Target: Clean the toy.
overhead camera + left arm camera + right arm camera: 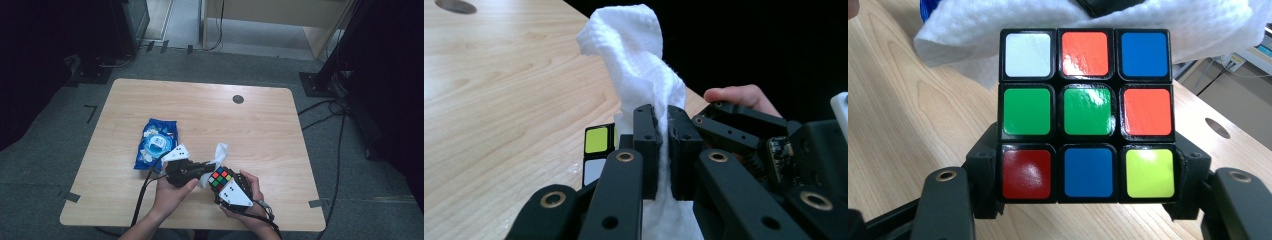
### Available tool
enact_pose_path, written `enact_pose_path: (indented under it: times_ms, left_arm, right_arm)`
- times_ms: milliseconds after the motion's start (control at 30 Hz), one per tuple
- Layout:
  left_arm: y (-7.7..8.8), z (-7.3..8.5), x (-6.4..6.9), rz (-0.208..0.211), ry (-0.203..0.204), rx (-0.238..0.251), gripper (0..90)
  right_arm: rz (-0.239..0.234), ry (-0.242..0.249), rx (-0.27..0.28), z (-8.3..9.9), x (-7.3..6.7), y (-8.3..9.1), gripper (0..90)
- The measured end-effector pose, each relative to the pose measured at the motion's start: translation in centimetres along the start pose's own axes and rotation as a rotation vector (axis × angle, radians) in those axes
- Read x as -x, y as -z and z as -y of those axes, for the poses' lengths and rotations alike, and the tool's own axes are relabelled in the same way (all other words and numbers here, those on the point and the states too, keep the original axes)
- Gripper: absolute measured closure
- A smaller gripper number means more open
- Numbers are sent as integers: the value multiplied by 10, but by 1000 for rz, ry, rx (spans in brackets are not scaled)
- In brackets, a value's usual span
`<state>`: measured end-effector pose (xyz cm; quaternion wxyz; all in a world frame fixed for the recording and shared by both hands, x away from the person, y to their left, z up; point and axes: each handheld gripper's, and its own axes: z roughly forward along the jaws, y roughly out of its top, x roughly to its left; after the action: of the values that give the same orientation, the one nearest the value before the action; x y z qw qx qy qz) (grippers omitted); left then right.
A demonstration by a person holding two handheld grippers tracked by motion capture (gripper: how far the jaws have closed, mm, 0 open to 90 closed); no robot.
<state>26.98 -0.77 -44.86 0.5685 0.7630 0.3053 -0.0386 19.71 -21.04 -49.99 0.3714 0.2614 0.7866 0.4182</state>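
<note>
Near the table's front edge, my right gripper [223, 186] is shut on a scrambled colour cube [221, 178]. In the right gripper view the cube [1087, 112] sits between the two black jaws [1087, 182], its green-centred face towards the camera. My left gripper [206, 168] comes in from the left and is shut on a white wet wipe [218, 153]. In the left gripper view the pads [662, 145] pinch the twisted wipe [634, 65], which stands above them and lies against the cube [599, 147]. The wipe [973, 35] drapes over the cube's far side.
A blue pack of wipes [156, 142] lies on the wooden table [200, 105], left of the grippers. A round cable hole [238, 99] is at the table's far middle. Stands and cables crowd the floor on the right. Both hands come in over the front edge.
</note>
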Motion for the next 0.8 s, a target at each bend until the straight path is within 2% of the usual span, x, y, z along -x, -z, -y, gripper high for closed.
enact_pose_path:
  times_ms: [100,167,200,300,367,533,633,700,767,800]
  left_arm:
    - [-2,4,-10,-31,26,-15,854]
    - [-3,10,-19,-61,67,-17,856]
    - [-5,13,-23,-81,75,-25,857]
    - [-8,18,-32,-123,84,-51,859]
    - [-9,20,-35,-156,74,-69,849]
    - [-7,18,-36,-235,52,-72,721]
    - [-2,12,-33,-269,52,-48,579]
    - [1,8,-30,-271,53,-29,504]
    - [6,4,-26,-244,54,-6,466]
    - [8,1,-22,-226,40,1,462]
  right_arm:
    - [0,-3,2,-1,0,2,349]
    - [2,3,3,-1,0,2,349]
    - [3,2,3,-1,-1,3,349]
    - [6,5,3,-1,0,2,349]
    - [8,-4,10,-2,1,3,349]
    - [14,-9,7,-1,2,3,349]
    - [18,-13,6,0,4,3,349]
    - [21,-18,7,0,5,4,349]
    - [29,-19,4,1,6,4,349]
    - [32,-18,2,1,7,4,349]
